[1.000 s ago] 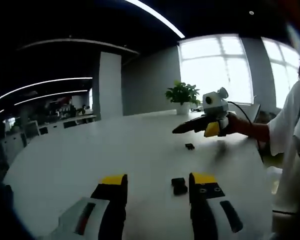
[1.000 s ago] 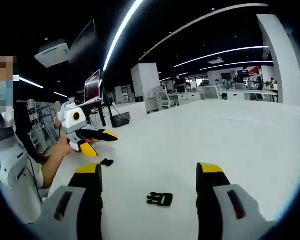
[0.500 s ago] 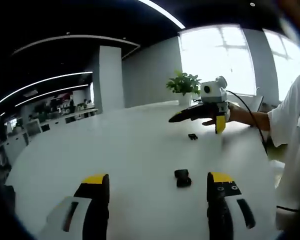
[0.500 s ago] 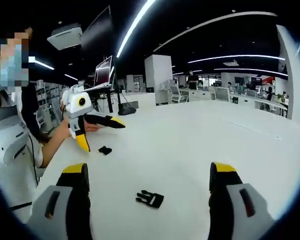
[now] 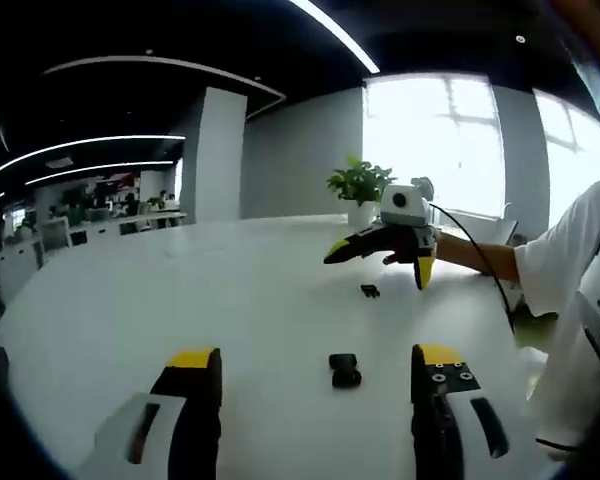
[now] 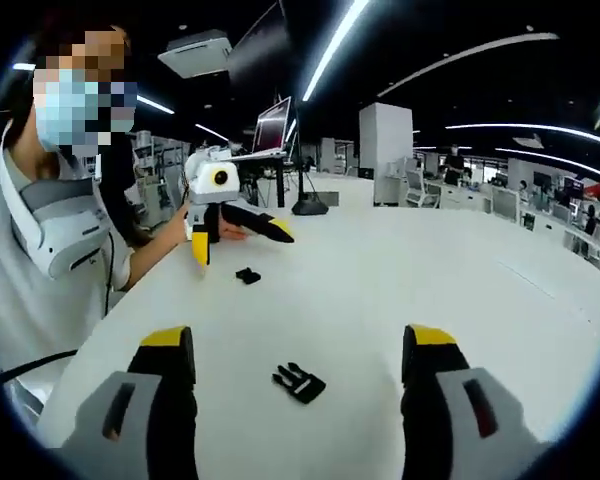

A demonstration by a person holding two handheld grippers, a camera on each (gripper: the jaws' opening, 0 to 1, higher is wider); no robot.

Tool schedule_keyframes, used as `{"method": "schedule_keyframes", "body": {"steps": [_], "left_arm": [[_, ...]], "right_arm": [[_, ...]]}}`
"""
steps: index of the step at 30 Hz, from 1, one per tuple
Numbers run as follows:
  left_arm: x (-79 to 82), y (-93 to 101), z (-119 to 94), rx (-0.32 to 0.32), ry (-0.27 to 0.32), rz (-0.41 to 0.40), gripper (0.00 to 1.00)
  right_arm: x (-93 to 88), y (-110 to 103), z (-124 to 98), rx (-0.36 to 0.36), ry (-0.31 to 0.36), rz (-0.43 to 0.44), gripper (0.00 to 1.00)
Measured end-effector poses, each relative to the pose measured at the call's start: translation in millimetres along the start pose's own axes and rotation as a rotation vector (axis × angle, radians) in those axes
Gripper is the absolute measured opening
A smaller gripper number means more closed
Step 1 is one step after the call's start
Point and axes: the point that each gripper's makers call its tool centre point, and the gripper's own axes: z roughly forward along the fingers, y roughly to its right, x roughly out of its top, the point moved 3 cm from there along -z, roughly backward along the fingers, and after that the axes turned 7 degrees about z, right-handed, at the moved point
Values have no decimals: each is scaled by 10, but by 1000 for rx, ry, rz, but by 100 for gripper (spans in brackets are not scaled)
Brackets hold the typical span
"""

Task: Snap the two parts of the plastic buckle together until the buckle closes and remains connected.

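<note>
Both grippers hover spread over a white table, each above its own buckle half, nothing pinched yet.

The left gripper [image 5: 315, 375] has its jaws wide apart with the socket half [image 5: 344, 369] lying on the table [image 5: 180, 290] between them; the right gripper [image 6: 298, 365] is equally spread over the pronged half [image 6: 299, 382], which lies skewed. The two halves lie well apart on the table. Judged from here, the risk is a bad pinch: small flat pieces on a smooth top could skid or flip as jaws close, and the skewed prongs could meet the socket crooked and never click. Compared with a second ago, both sets of jaws stand wider, and each half sits more centrally between its jaws.
</note>
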Motion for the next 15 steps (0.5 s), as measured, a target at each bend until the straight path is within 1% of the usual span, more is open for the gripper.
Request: {"method": "schedule_keyframes", "body": {"steps": [2,5,6,8,11,15], "left_arm": [[-11,11,16,2,-9,-3,77],[-23,35,25,-3,-16,2,71],[-21,49,27,-9,-14,0,70],[-16,66,32,-17,-10,-6,68],[-12,87,37,-17,-6,-4,66],[-59,143,65,-32,-36,14,60]], "right_arm": [[-57,10,-4,10,-34,-12,71],[-112,67,-23,5,-50,-29,57],[-123,76,-26,9,-47,-15,54],[-147,89,-32,9,-46,3,53],[-177,121,-53,-14,-57,7,48],[-190,121,-79,-16,-63,-7,41]]}}
